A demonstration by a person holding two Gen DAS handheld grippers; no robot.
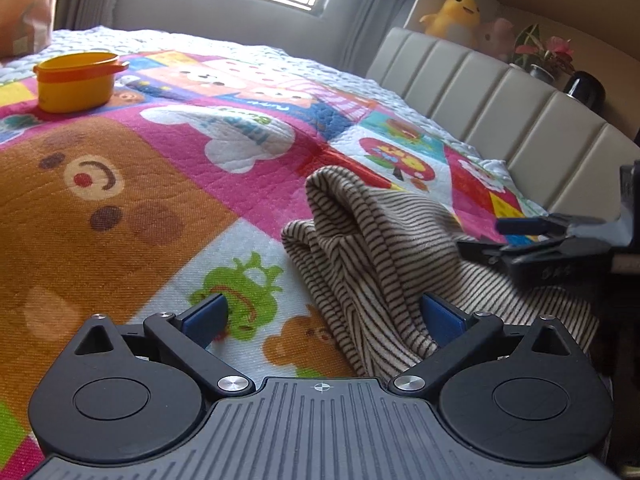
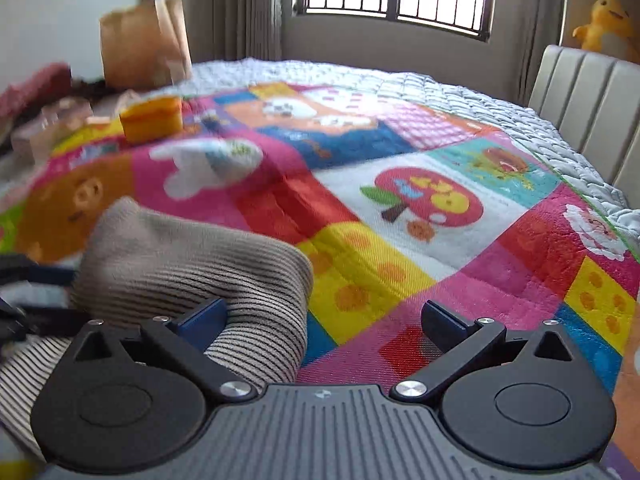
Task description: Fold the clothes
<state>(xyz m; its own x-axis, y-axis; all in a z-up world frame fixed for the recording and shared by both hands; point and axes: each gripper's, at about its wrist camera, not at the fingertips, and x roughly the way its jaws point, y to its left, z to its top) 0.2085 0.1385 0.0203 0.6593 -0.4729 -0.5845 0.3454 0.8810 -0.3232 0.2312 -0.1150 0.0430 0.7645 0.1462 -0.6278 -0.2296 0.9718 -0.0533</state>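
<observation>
A striped beige garment (image 1: 372, 248) lies bunched up in a soft heap on a bright quilt (image 1: 168, 208) with bears, frogs and clouds on it. In the left wrist view, the left gripper (image 1: 324, 316) has its jaws spread wide, and the heap sits at about 1 o'clock from it, brushing the blue pad on the right while the left pad hangs over bare quilt. The right gripper (image 2: 324, 320) is spread wide too, with nothing pinched; in its own view the garment (image 2: 192, 272) bulges at 10 o'clock, against its left pad, and the quilt (image 2: 440, 240) at 12 and 2 o'clock is wide open and flat. A yellow tub (image 1: 76, 82) stands far off at 10 o'clock in the left view, well apart from the clothes. The padded headboard (image 1: 500, 100) runs along the quilt's far right edge at 2 o'clock, with a yellow plush duck (image 1: 456, 14) above it.
</observation>
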